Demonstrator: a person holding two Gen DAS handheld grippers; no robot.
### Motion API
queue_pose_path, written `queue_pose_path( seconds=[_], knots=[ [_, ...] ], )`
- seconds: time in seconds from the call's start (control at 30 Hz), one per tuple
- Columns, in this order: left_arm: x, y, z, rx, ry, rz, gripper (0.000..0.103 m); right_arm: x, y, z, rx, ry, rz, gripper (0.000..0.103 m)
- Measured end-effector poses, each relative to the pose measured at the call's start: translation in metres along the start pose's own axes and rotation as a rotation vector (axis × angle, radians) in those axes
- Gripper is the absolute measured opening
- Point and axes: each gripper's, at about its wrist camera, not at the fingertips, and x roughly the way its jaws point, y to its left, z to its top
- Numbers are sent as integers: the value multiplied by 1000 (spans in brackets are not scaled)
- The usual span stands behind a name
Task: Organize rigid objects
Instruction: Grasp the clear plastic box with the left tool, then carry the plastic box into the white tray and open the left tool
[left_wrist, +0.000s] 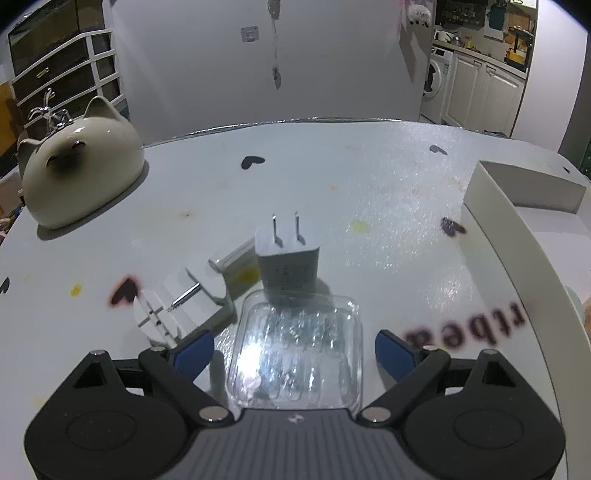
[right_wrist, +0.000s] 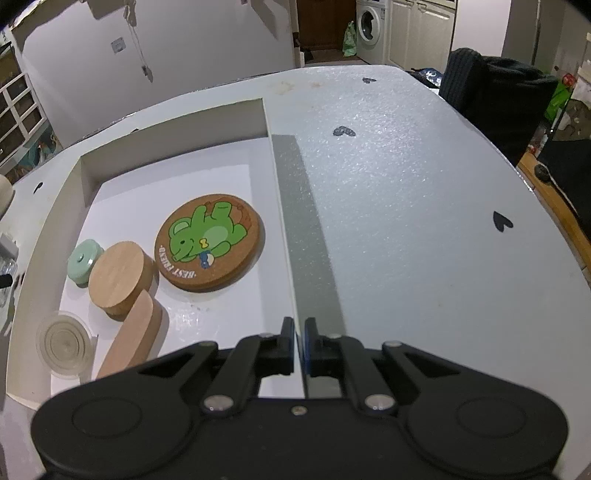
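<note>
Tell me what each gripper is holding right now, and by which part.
The right gripper is shut on the white box, pinching its right side wall. The left gripper is open, holding nothing; a clear plastic case lies between its fingers.

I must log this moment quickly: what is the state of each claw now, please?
Left claw: open, holding nothing; a clear plastic case lies between its fingers.
Right claw: closed on the right wall of the white box.

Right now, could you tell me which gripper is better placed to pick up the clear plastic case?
Left. The left gripper is open with the clear plastic case lying between its fingers. The right gripper is shut on the white box's wall, probably steadying it, away from the case.
</note>
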Motion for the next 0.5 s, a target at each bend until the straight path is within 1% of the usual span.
queue_pose_path(
  seconds=[0.03,0.1,0.13,0.23,0.4,0.5],
  knots=[
    [1,-1,2,7,-4,-1,90,1,-1,0,2,4,2,5],
    [4,-3,5,31,-5,4,80,2,0,1,-3,14,0,5],
    [6,-3,6,39,1,2,80,3,1,2,-5,19,-1,5],
    [8,-1,9,28,5,-25,75,5,-1,2,0,27,6,5],
    [6,-4,7,36,12,-30,74,8,-2,2,2,35,12,5],
    [0,-7,1,18,21,-32,74,10,-2,2,3,41,12,5]
  ],
)
